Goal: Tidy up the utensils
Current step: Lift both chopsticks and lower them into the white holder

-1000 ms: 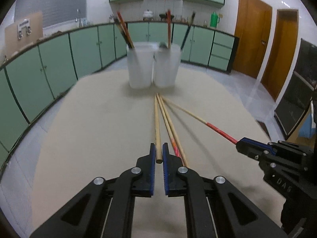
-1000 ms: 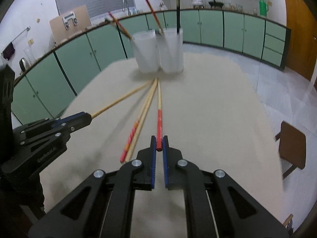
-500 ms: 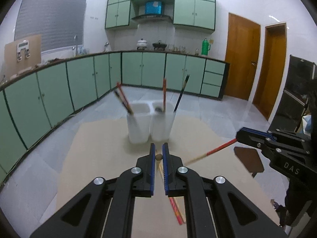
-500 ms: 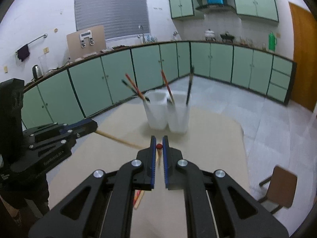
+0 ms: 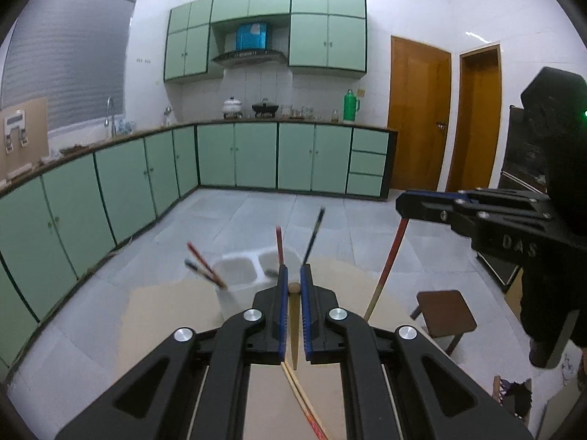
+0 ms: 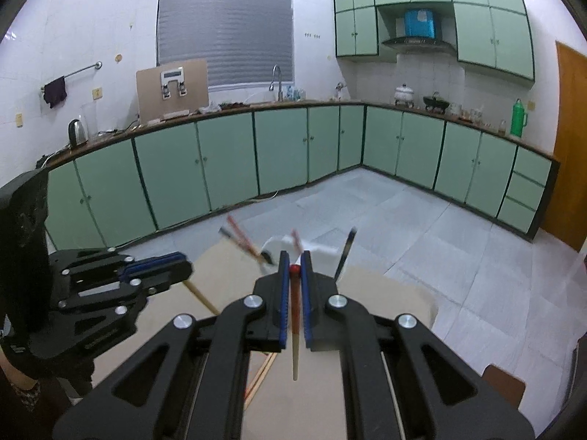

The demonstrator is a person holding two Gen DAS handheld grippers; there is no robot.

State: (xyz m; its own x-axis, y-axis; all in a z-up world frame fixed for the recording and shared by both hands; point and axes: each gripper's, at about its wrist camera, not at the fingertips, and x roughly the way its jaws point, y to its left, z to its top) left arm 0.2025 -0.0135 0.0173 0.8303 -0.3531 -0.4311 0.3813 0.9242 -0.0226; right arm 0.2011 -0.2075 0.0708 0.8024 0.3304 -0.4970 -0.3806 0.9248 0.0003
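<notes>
My left gripper (image 5: 292, 286) is shut on the top end of a plain wooden chopstick (image 5: 294, 330) that hangs down over the beige table (image 5: 157, 315). My right gripper (image 6: 294, 262) is shut on the red end of a red-topped chopstick (image 6: 294, 315), which also hangs down. Each gripper shows in the other's view: right gripper (image 5: 403, 201), left gripper (image 6: 183, 266). Two white cups (image 5: 238, 278) hold several chopsticks beyond and below the fingertips. Two more chopsticks (image 5: 304, 399) lie on the table beneath.
A brown stool (image 5: 445, 311) stands on the floor right of the table. Green cabinets (image 6: 227, 161) line the far walls. The table's far edge (image 6: 403, 289) lies just past the cups. A person's dark sleeve (image 5: 550, 293) is at the right.
Both grippers have risen well above the table, each carrying its chopstick. The chopsticks, first lying flat, now hang downward. The cups have dropped lower in both views.
</notes>
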